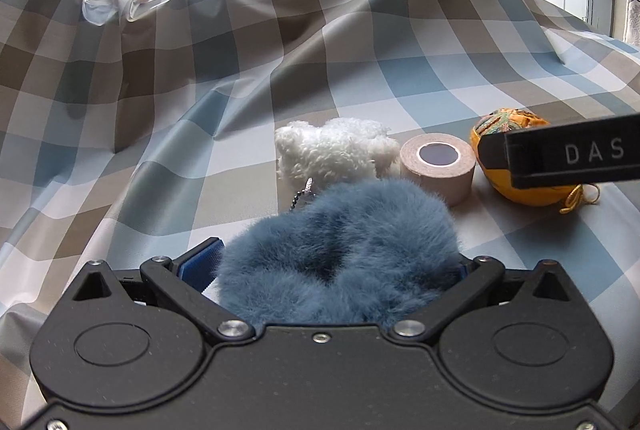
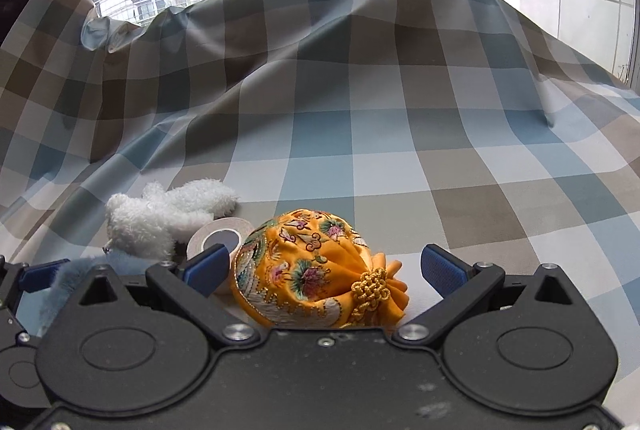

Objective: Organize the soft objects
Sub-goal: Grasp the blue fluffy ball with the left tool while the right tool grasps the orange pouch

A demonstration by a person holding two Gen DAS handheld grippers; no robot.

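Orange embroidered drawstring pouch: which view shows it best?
The right wrist view: the orange embroidered drawstring pouch lies whole between the open right gripper, knot visible. In the left wrist view a black finger marked DAS covers part of it.

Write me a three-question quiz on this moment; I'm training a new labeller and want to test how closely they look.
1. True or false: the orange embroidered pouch sits between the right gripper's spread jaws, with a gap showing on its right side.
2. Multiple choice: what lies directly between the white plush toy and the pouch? A) a green bottle B) a roll of beige tape C) a sponge
3. Fill in: the left gripper has the fluffy ____ scrunchie between its jaws.

Key: 1 true; 2 B; 3 blue. Whether the left jaws are actually pressing the scrunchie cannot be told, since the fur hides the pads.
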